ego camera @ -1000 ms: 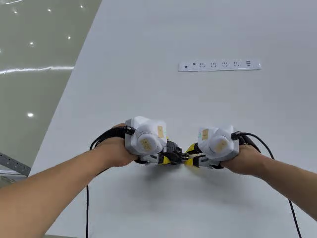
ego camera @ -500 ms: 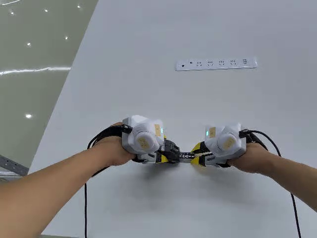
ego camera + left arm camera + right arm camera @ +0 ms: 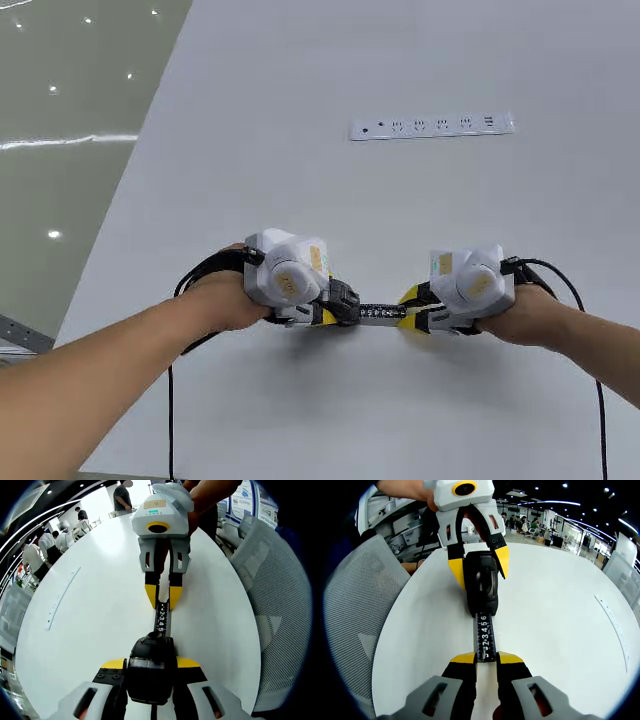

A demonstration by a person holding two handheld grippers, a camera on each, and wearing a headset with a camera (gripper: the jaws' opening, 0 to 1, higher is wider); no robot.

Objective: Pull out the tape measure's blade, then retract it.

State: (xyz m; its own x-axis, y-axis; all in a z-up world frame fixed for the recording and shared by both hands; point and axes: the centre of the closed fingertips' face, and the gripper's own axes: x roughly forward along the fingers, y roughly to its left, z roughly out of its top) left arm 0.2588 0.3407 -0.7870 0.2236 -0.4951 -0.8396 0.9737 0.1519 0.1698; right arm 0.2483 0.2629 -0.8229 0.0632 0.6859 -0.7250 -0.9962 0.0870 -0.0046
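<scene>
Pinching the blade (image 3: 481,636), right hand-held gripper (image 3: 486,658) (jaws nearly closed)

Plastic tools are sitting on a matt white table beside a shining floor.
The table (image 3: 300,120) is showing a smooth, matt white top, while the floor (image 3: 60,120) next to it is gleaming and mirroring ceiling lights. The case (image 3: 480,582) is looking like black plastic with a slight sheen, and the blade (image 3: 483,637) is reading as a thin, matt black band with white printed numerals. The left gripper (image 3: 151,664) and right gripper (image 3: 486,658) are wearing smooth white-grey plastic shells, with black jaw arms and matt yellow tips. The strip (image 3: 432,126) is looking like white plastic. The chair (image 3: 280,605) is showing grey woven mesh. The cable (image 3: 205,270) is looking black and rubbery.
</scene>
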